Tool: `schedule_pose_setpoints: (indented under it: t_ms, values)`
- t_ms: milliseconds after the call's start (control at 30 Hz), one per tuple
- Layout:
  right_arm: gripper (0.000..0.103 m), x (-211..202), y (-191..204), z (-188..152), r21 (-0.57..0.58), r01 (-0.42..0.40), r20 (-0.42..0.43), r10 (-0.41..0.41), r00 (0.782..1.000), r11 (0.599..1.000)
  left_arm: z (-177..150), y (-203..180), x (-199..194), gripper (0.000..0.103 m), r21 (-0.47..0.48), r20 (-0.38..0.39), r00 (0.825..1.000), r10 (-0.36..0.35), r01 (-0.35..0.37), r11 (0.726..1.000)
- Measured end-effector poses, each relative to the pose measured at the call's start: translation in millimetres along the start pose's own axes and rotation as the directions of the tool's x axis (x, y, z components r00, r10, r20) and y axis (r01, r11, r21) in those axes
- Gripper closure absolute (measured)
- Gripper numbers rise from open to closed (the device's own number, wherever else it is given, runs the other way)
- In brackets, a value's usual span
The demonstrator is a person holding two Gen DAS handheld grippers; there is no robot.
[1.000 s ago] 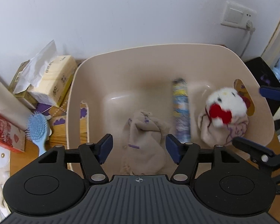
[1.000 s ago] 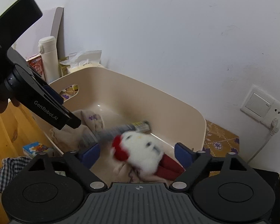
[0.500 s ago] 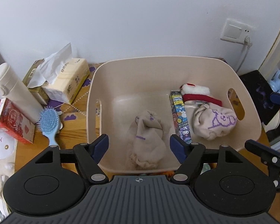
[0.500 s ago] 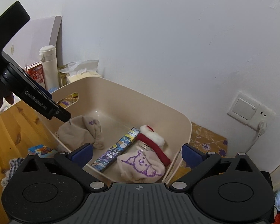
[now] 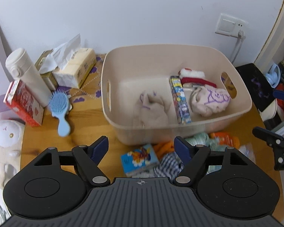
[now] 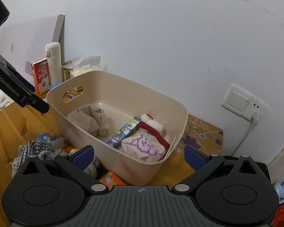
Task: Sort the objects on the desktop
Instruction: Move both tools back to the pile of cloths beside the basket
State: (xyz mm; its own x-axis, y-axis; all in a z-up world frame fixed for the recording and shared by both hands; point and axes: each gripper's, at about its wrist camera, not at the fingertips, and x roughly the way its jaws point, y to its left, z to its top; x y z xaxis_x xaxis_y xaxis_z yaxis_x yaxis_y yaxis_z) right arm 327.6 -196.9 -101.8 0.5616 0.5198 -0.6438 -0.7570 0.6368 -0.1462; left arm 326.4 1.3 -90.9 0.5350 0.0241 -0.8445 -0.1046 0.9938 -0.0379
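Left wrist view is showing the left hand-held gripper [image 5: 141, 147] hanging with its jaws spread wide and holding nothing, above the near edge of the wooden tabletop [image 5: 81, 130]. Just ahead, the beige bin [image 5: 179, 130] is sitting near the wall, and inside it are lying a beige cloth [image 5: 151, 109], a long cartoon-printed box [image 5: 179, 102], a pale pouch with a purple drawing [image 5: 212, 100] and a red and white plush piece [image 5: 195, 76]. In front of the bin, loose things are waiting on the tabletop: a small blue cartoon packet [image 5: 139, 158], a checked cloth [image 5: 168, 165], something orange [image 5: 224, 139] and a pale green fabric [image 5: 198, 137]. To the left of the bin a blue hairbrush [image 5: 59, 111], a white flask [image 5: 27, 75], a red carton [image 5: 22, 104] and a tissue pack [image 5: 75, 68] are standing or lying well apart from the pile. Right wrist view is showing the right hand-held gripper [image 6: 139, 156] likewise wide and empty, hovering over the near corner of the bin. Judging by this, the sorting is partway along and the step in hand is choosing the next loose item. That move is likely calling for lowering one gripper onto the pile in front of the bin, straddling a single piece such as the blue packet, and closing without snagging the checked cloth beside it.
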Motion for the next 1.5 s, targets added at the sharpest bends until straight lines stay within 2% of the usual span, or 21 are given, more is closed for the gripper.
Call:
schedule_pose_setpoints:
  t_ms: [300, 467, 600, 833, 1067, 1267, 1500]
  values:
    - [0.0, -15.4, 9.9, -25.5, 0.012, -0.005, -0.036, 0.006, 0.999, 1.0, -38.6, 1.0, -10.3, 0.025, 0.025, -0.043, 0.999, -0.015, 0.016, 1.0]
    - [0.0, -22.9, 13.5, -40.5, 0.023, -0.011, -0.06, 0.013, 0.998, 1.0, -58.1, -3.4, -14.2, 0.025, 0.075, -0.06, 0.998, -0.016, 0.02, 0.997]
    - [0.0, -26.3, 16.7, -47.4, 0.022, -0.02, -0.074, 0.021, 0.997, 1.0, -70.6, -5.4, -15.4, 0.025, 0.104, -0.084, 0.996, -0.037, 0.045, 0.994]
    - [0.0, -24.4, 23.1, -50.6, 0.006, -0.024, -0.093, 0.024, 0.995, 1.0, -85.7, -8.0, -2.2, 0.025, 0.109, -0.121, 0.992, -0.025, 0.038, 0.993]
    - [0.0, -18.5, 33.3, -41.6, -0.072, -0.022, -0.093, 0.015, 0.996, 0.997, -88.2, -13.8, 2.9, 0.025, 0.081, -0.112, 0.992, -0.051, 0.06, 0.995]
    - [0.0, -6.0, 48.5, -29.0, -0.154, -0.04, -0.092, 0.026, 0.995, 0.987, -82.4, -23.3, 0.5, 0.025, 0.049, -0.077, 0.989, -0.123, 0.127, 0.991]
    - [0.0, 11.9, 63.8, -14.5, -0.198, -0.092, -0.118, 0.069, 0.991, 0.976, -76.4, -32.2, 16.3, 0.025, 0.051, -0.098, 0.99, -0.106, 0.111, 0.993]
